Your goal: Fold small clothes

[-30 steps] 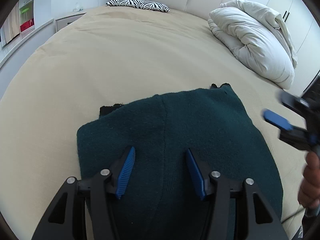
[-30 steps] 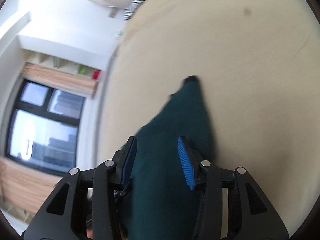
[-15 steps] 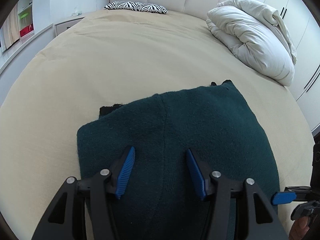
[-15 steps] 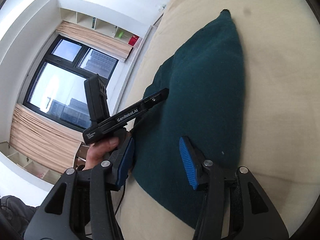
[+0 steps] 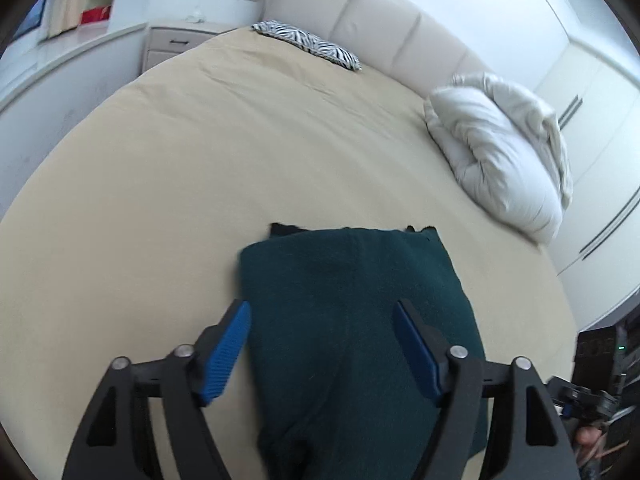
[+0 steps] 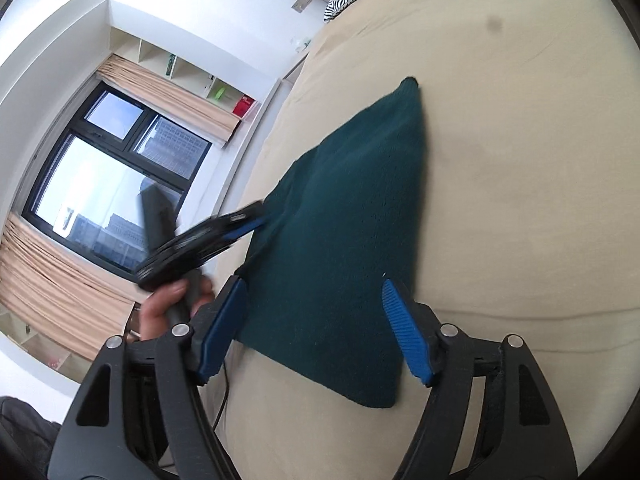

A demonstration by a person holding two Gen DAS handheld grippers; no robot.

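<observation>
Fingers of left gripper (image 5: 322,350) opening, pads clear of the cloth, nothing gripped. Right gripper (image 6: 314,330) fingers likewise opening, holding nothing. Folded dark green knit garment (image 5: 352,320) lies flat on the beige bed (image 5: 200,160) below both; its near edge is cut off by the frame in the left view. Black fabric peeks out at its far edge, unclear what. Person's hand (image 6: 170,306) blurred. Beyond: white bunched duvet (image 5: 500,152), zebra-print pillow (image 5: 312,44).

left tongs (image 5: 322,350) opening wider, right tongs (image 6: 312,328) opening, both pulled back
</observation>
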